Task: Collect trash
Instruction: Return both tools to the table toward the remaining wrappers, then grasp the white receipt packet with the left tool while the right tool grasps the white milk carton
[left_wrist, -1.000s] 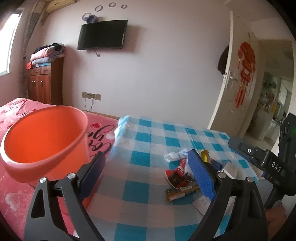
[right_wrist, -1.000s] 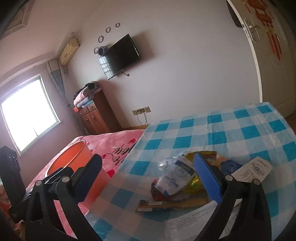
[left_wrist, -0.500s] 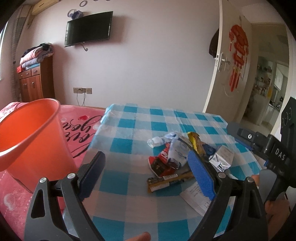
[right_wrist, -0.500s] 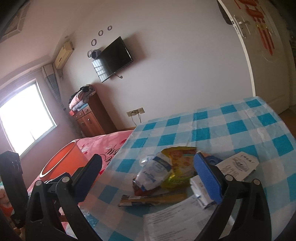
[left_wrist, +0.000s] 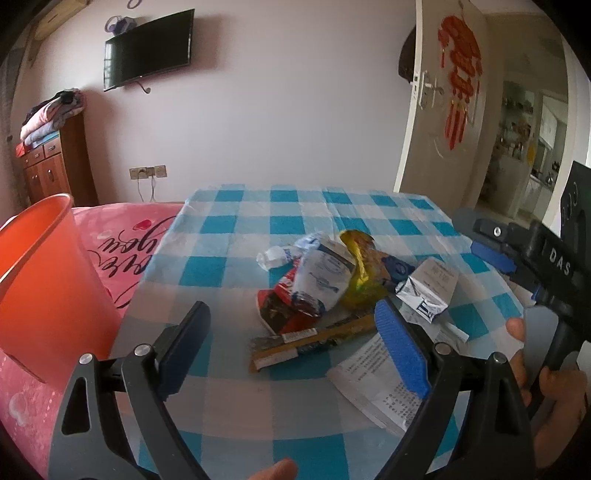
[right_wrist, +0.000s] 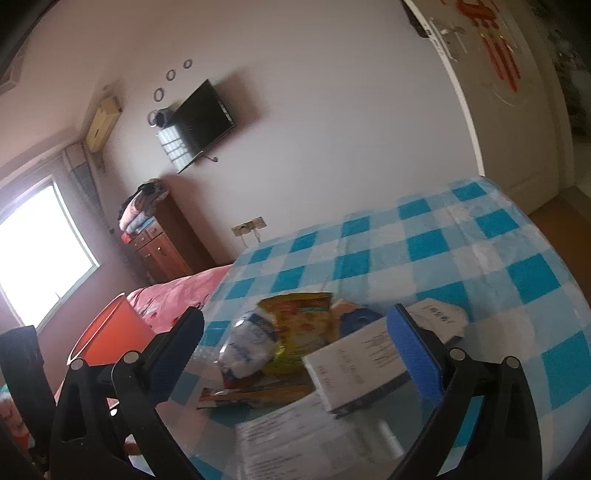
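Nearest us, our left gripper stands wide with nothing between its blue pads, hovering over the checked tablecloth. Our right gripper is spread just as wide and empty, above a printed paper sheet. Just past the fingers we find the trash in one heap mid-table: a long brown wrapper, a red packet, a white pouch, a yellow snack bag and a small white carton, all touching or overlapping. To our left, off the table, the orange bucket sits on the pink bedspread. Beyond, a television hangs on the wall.
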